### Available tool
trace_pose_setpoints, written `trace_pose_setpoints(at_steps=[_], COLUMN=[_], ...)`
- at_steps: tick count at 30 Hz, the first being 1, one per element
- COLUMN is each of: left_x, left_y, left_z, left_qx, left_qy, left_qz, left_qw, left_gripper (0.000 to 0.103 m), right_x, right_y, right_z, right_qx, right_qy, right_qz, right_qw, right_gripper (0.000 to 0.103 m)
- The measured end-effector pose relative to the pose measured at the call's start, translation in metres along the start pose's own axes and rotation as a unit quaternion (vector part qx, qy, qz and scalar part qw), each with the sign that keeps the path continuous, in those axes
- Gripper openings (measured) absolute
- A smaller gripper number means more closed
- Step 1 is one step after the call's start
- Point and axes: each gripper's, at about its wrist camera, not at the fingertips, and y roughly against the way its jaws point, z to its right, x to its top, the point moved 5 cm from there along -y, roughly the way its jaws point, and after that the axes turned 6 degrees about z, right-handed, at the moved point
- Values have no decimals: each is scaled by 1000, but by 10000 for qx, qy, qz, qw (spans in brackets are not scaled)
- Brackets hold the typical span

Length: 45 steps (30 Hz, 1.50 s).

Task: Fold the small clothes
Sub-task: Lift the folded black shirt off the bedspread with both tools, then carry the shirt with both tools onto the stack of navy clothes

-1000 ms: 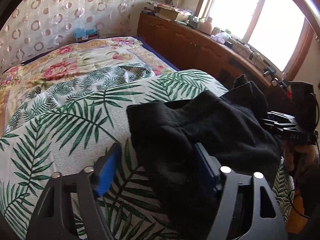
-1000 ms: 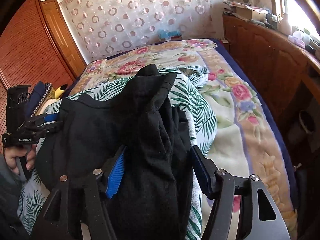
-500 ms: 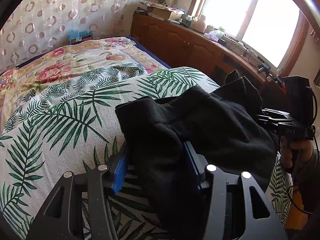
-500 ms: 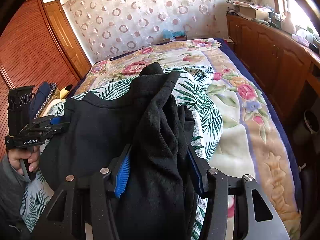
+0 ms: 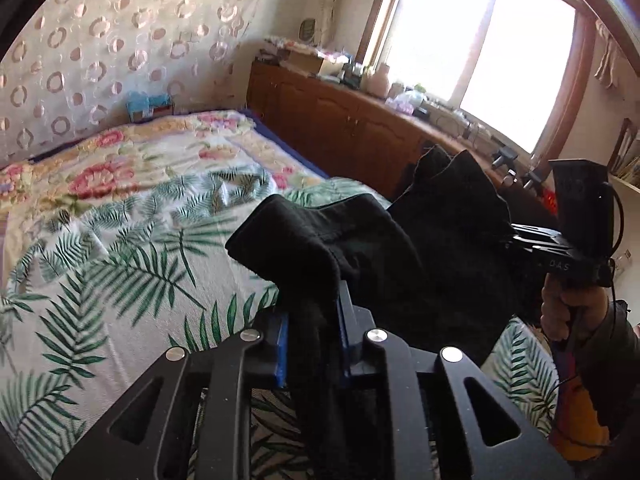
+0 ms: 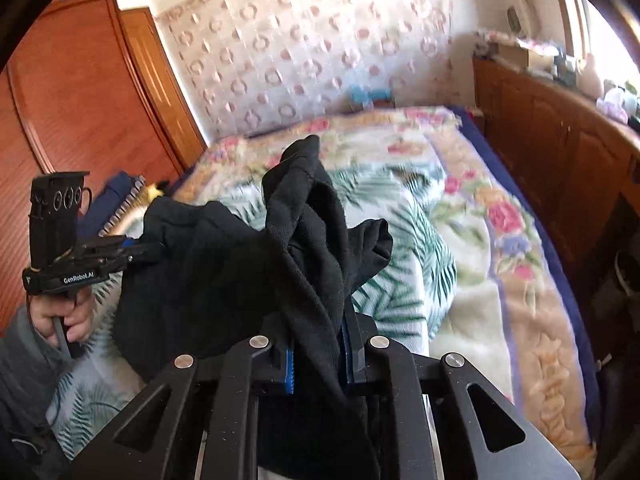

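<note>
While both jaw pairs have just been closing, left gripper [image 5: 311, 344] & right gripper [image 6: 320, 354] clamp black garment [image 5: 400, 264] — lower centre, over palm-print bedspread [image 5: 120, 264].

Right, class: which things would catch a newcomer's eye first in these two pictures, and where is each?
A bunched black fabric garment hangs centre frame, clamped in both the left hand-held gripper and the right hand-held gripper. Beneath lies a white palm-leaf bedspread. A bright wood-framed window glares from upper right.

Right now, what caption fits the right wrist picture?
Both grippers' jaws pinch a black garment lifted above the palm-leaf bedspread.
</note>
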Motion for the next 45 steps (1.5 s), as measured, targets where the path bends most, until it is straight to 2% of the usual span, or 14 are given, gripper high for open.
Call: trace_pose_setpoints(at_steps=[5, 10, 15, 21, 29, 35, 36, 41, 45], left_x=[21, 31, 30, 21, 0, -29, -36, -70, -90], left_y=[46, 89, 144, 201, 268, 288, 290, 296, 283], left_z=[5, -11, -50, -98, -155, -187, -192, -213, -240], left_qx=[182, 624, 1234, 1904, 2643, 3074, 3142, 3352, 3536], left_qy=[-102, -153, -38, 177, 628, 1100, 1182, 1663, 1967], left_qz=[519, 818, 1123, 1402, 1791, 1993, 1997, 1924, 1571], left_qw=[9984, 9946, 9860, 9715, 9456, 9239, 9206, 9072, 9009], left_gripper=[19, 19, 19, 19, 19, 19, 19, 19, 19], right_x=[19, 44, 67, 97, 143, 173, 183, 189, 184], right_y=[8, 4, -19, -58, -119, -172, -194, -273, -331], right_z=[-21, -57, -108, -177, -269, -326, -323, -365, -385], right_qx=[-51, 285, 723, 1264, 1753, 1994, 2030, 2163, 2023], right_qy=[304, 661, 1092, 1634, 2458, 3006, 3069, 3481, 3451], right_qz=[231, 486, 556, 566, 548, 445, 404, 159, -9], right_qw=[9993, 9962, 9898, 9768, 9518, 9316, 9290, 9120, 9165], right_gripper=[16, 16, 16, 16, 16, 16, 16, 16, 17])
